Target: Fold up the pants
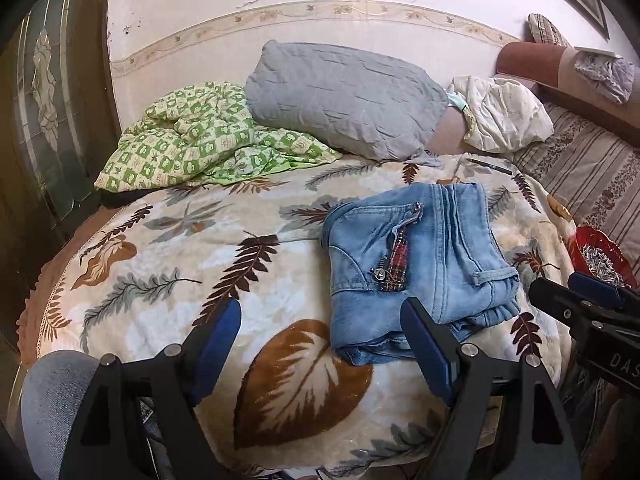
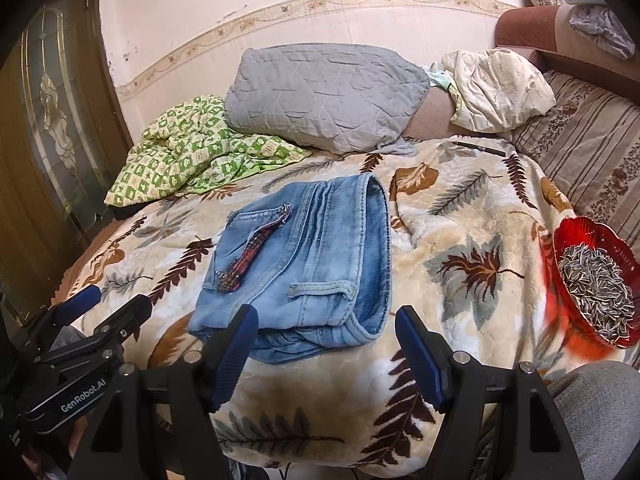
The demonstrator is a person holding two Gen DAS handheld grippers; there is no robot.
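Lying folded into a compact bundle, the blue jeans (image 2: 304,256) sit on the leaf-patterned blanket (image 2: 472,248) near the front edge of the bed, their long axis running from near to far. The waistband end with its belt loop and stacked folded layers faces me at the near side; the smooth folded edge points toward the far wall. A red plaid trim strip (image 2: 250,254) on the pocket slants across the top layer, left of the seams. My left gripper (image 1: 320,344) hovers at the near left corner of the bundle, fingers spread wide with nothing between the pads, its right finger (image 1: 428,352) just in front of the denim's near edge. My right gripper (image 2: 326,346) hangs at the near right corner, fingers likewise spread and empty, the left finger (image 2: 236,348) overlapping the bundle's near edge in view; I cannot tell whether it touches. Farther back, a grey pillow (image 2: 324,96) leans on a green checked quilt (image 2: 192,152) against the wall. At the right, a red bowl (image 2: 580,232) of sunflower seeds rests at the blanket's edge, well apart from the jeans. A dark pen (image 2: 480,147) lies near the far right of the blanket.
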